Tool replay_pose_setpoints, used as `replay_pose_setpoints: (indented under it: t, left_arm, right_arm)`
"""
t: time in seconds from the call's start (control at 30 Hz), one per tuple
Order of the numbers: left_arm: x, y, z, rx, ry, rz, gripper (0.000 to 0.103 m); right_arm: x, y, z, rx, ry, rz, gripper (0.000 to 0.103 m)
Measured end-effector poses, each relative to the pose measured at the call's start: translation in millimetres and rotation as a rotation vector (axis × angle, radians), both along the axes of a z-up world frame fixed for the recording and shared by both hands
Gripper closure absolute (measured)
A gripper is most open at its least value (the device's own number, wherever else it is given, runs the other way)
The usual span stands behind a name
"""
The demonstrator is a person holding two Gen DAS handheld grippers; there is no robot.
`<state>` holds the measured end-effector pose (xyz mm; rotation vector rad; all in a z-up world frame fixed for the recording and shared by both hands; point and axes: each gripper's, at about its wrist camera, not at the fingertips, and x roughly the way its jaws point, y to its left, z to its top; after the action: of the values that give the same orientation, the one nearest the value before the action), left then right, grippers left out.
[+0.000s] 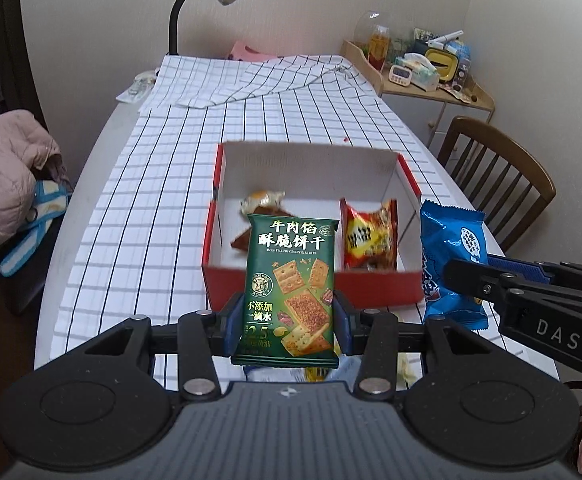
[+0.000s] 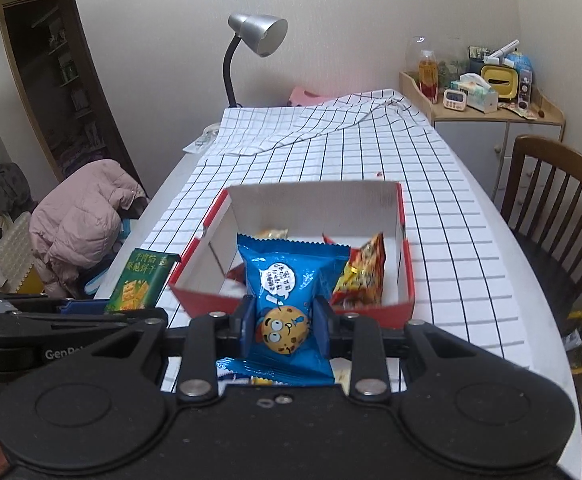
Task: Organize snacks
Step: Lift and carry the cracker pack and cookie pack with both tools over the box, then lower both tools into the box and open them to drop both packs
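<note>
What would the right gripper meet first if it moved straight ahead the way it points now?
Probably the near wall of the red box, just beyond the blue cookie packet that the right gripper holds. The packet would touch first. Depth is unclear, so it might pass over the rim.

white bench [image 1: 91, 184] with rounded edge, mostly covered by white checked cloth [image 1: 179, 160], black grid lines. far end of cloth rumpled, folded over itself. red open box [image 1: 311, 292] with white inside stands on cloth, near middle. small clear packet [image 1: 137, 88] lies on bare bench at far left, beside cloth edge. grey desk lamp [image 2: 257, 36] rises at far end.
</note>
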<state>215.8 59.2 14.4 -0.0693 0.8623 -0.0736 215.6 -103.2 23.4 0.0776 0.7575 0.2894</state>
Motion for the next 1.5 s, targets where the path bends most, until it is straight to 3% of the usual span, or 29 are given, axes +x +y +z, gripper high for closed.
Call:
replay_pose_setpoints:
  t: [0.6,1.17,1.5]
  left_arm:
    - [102.6,11.5,-9.5,0.033,0.038,-0.025,0.059]
    - [180.9,12.9,-69.9,0.05,0.155,-0.059,0.059]
    - [200.8,10.5,-98.6,0.064,0.202,-0.072,0.059]
  right_arm:
    - [89.0,16.2,-14.7,-0.074,0.02,-0.022,0.074]
    - [158.7,27.8,-75.0,-0.132,0.166,-0.036,0.074]
    - [175.2,40.0,-97.2,-0.174,0.202,-0.01,0.074]
